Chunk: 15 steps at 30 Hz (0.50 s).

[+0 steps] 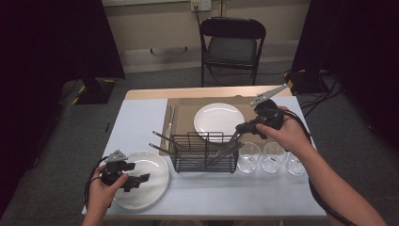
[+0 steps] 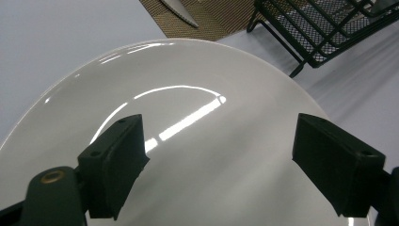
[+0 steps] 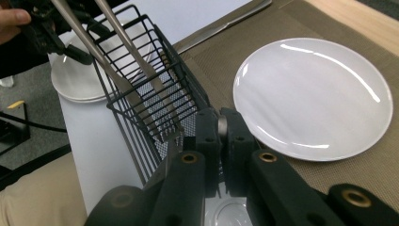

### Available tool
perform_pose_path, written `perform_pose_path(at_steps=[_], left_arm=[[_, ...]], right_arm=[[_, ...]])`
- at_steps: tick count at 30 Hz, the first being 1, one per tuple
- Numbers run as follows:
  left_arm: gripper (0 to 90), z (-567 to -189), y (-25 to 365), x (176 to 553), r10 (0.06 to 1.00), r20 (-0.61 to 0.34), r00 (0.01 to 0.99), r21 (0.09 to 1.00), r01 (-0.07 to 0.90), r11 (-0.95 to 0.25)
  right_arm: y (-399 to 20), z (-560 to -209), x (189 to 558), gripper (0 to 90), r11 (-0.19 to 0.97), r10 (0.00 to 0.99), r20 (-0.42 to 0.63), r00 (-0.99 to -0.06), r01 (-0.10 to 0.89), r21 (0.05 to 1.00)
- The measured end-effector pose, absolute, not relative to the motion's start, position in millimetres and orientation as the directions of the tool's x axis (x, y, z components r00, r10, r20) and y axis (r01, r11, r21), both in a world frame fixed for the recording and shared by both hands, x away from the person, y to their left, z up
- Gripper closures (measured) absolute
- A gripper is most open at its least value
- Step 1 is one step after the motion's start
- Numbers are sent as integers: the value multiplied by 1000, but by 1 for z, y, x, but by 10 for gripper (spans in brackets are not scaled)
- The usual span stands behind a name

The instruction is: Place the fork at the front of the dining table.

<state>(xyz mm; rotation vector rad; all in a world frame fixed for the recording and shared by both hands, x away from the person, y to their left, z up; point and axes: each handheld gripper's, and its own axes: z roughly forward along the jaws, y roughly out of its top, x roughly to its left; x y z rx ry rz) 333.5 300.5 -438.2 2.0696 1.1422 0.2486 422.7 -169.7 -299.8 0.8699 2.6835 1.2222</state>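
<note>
One table [image 1: 141,117]: covered in white; one brown placemat [image 1: 186,113] is laid across its far half.
Two plate spots: a single white plate [image 1: 219,118] is set on the placemat, and a plate stack [image 1: 150,181] lies at the near left corner; how many plates are stacked cannot be told.
One wire basket [image 1: 203,153]: placed mid-table, between the stack and the glasses. It could be tipped or dragged if the gripped piece were pulled at a slant and caught in the mesh.
Three glasses [image 1: 248,157] [image 1: 274,157] [image 1: 295,164]: lined up just beside the basket's right end, under the right forearm; they could be knocked by a low wrist or a sliding basket.
Cutlery: two long handles [image 3: 117,70] are seen leaning in the basket; one knife [image 1: 168,123] lies on the placemat's left edge.
Utensil [image 3: 222,126]: stood at the basket's right end, pinched between the jaws; its thin smooth metal could slip out.
Right gripper [image 1: 240,129]: clenched on the utensil.
Left gripper [image 1: 143,178]: jaws spread wide above the plate stack, nothing held.
</note>
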Motion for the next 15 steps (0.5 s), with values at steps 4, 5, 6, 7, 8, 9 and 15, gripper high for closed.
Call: perform_pose_path(at_steps=[4, 5, 6, 7, 8, 9, 15], left_arm=[[173, -438, 299, 333, 791, -176, 585, 689, 648, -325], [173, -438, 299, 333, 791, -176, 586, 689, 648, -326], [173, -438, 299, 333, 790, -176, 587, 688, 648, -327], [173, -438, 299, 333, 791, -177, 586, 687, 648, -327], [173, -438, 299, 333, 791, -177, 586, 686, 649, -327], [173, -439, 299, 333, 791, -177, 586, 687, 649, -327], [173, -439, 300, 334, 790, -177, 587, 687, 649, -328]], right_arm=[[-172, -294, 422, 868, 523, 525, 149, -838, 455, 721], [-171, -294, 422, 868, 522, 525, 144, -839, 451, 724], [-171, -294, 422, 868, 520, 526, 149, -837, 455, 723], [-170, -295, 422, 868, 521, 527, 148, -837, 456, 722], [-169, -297, 422, 867, 523, 526, 147, -838, 455, 721], [-168, -298, 423, 867, 517, 526, 148, -838, 453, 726], [-165, -302, 426, 862, 481, 534, 164, -830, 457, 748]])
